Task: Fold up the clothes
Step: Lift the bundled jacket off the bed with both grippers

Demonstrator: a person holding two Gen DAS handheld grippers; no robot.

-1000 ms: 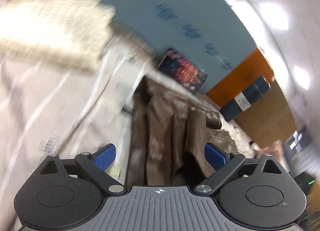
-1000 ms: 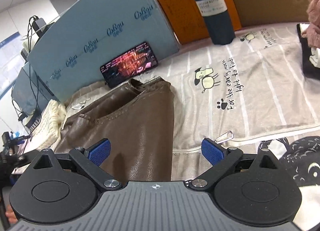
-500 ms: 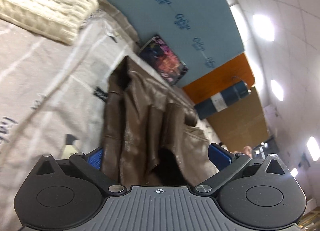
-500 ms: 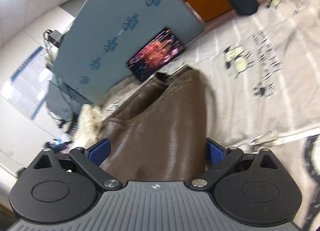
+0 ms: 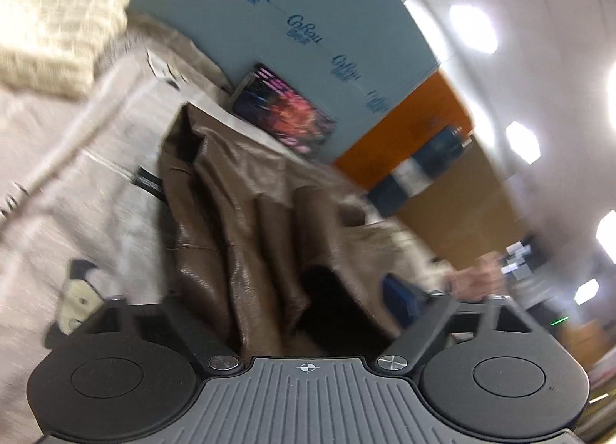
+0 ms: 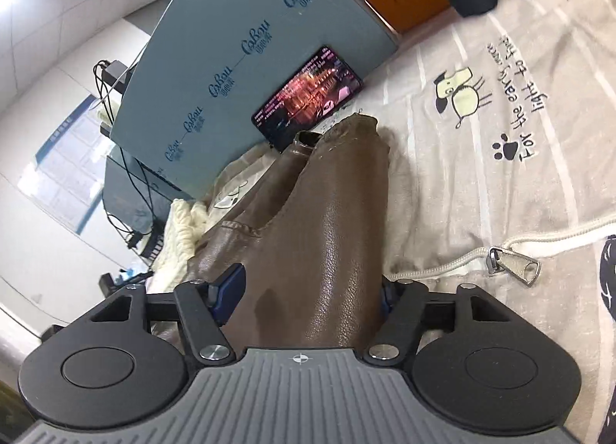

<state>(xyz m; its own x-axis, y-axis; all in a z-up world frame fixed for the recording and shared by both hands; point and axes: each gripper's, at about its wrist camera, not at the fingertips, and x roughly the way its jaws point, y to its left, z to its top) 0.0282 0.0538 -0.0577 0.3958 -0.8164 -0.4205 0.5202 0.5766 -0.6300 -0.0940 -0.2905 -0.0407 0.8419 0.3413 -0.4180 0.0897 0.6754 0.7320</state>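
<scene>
Both hand-held grippers [image 5: 285, 290] [image 6: 312, 290] straddle brown leather garment [image 6: 327, 251].
</scene>
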